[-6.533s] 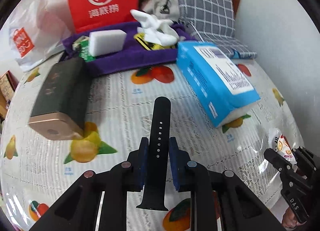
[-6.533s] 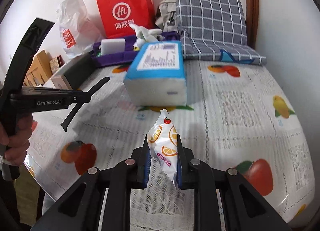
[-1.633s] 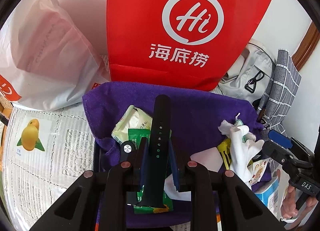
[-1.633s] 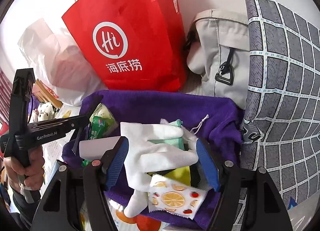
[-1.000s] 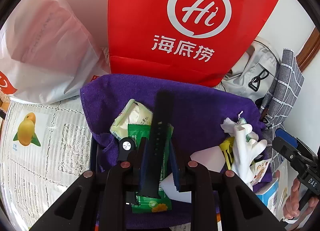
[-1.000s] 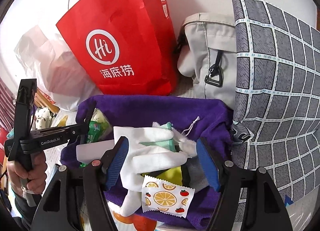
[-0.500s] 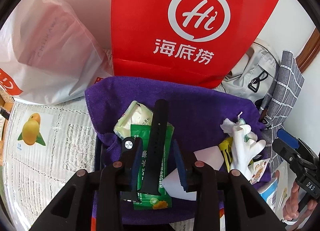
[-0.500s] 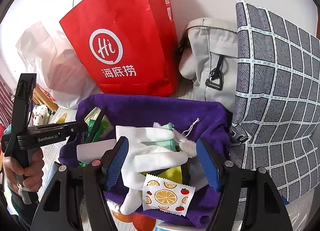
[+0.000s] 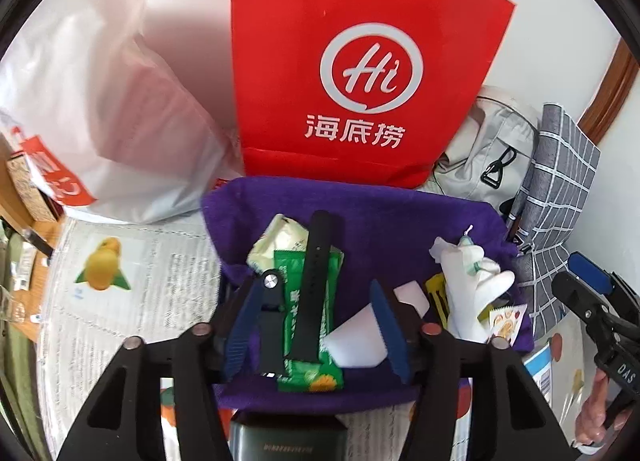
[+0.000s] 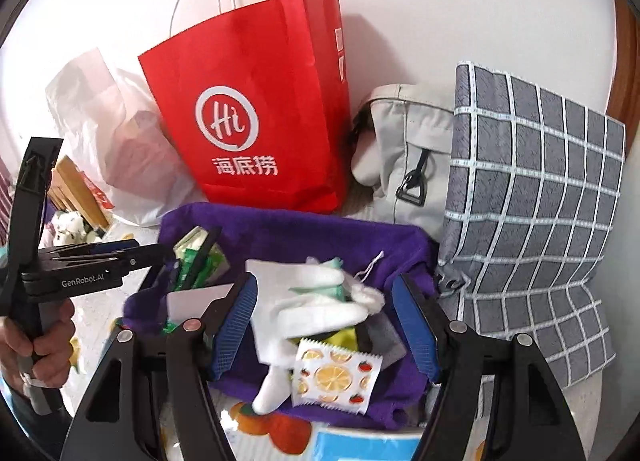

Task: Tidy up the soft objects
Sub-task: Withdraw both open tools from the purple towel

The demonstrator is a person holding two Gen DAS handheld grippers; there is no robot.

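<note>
A purple cloth-lined bin holds soft things. My left gripper is open above its left part. A black watch strap lies loose on a green packet between the jaws. A white sponge lies to the right of the packet. My right gripper is open over the bin's right part, above a white glove and a fruit-print sachet. The glove and the sachet also show in the left wrist view.
A red paper bag stands behind the bin, a white plastic bag to its left. A grey bag and a checked cushion are on the right. A dark box and a blue tissue pack lie in front.
My left gripper has opened and let go of the black watch strap, which now lies on the green packet in the bin. The right gripper stays open and has drawn back slightly.
</note>
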